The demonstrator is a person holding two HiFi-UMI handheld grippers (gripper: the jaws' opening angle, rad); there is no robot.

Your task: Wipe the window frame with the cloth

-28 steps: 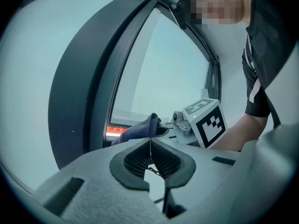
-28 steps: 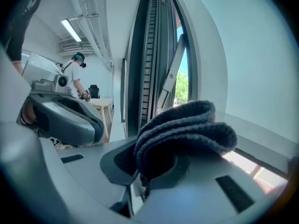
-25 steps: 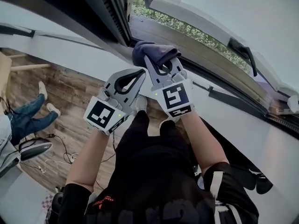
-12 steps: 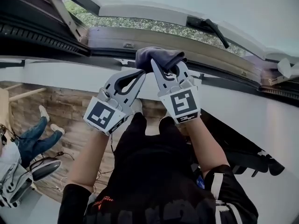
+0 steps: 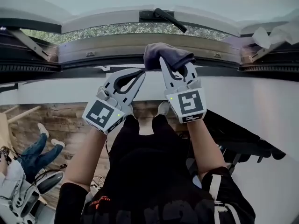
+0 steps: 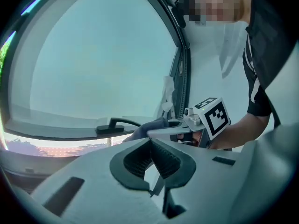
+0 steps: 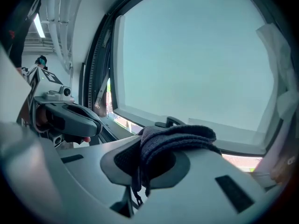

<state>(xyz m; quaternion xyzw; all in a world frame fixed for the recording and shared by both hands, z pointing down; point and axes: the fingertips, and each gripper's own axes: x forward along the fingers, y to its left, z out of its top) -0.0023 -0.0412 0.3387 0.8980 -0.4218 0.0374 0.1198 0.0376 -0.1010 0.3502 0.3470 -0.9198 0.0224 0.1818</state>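
**A:** What has the right claw [image 5: 174,65] got?

**B:** It is clamped on the dark grey cloth [image 5: 167,54]. A fold is pinched between the jaws, and the rest bunches out over their tips. A loose thread hangs down behind them.

**A:** And the left claw [image 5: 139,73]?

**B:** Its jaws are closed on each other with nothing between them. It sits just beside the right one, tips nearly touching the cloth's edge, and it looks idle.

**A:** Where is the cloth relative to the window?

**B:** It is up at the lower rail of the window frame [image 5: 107,43], roughly mid-span. The black window handle [image 5: 166,17] on the tilted-open sash is beyond it. From the head view the bundle overlaps the rail's dark seal, but I can't tell whether it actually presses on it.

**A:** So which step is this?

**B:** I'd say the cloth is gripped and brought to the frame, with the wiping stroke at or near its start.

**A:** What does the next move need?

**B:** Probably pressing the bunched cloth flat onto the rail and dragging it sideways along the frame. The grip must stay firm so the cloth doesn't pull free. The claw should also stay low enough to clear the handle and the sash's hinge arms at either end.
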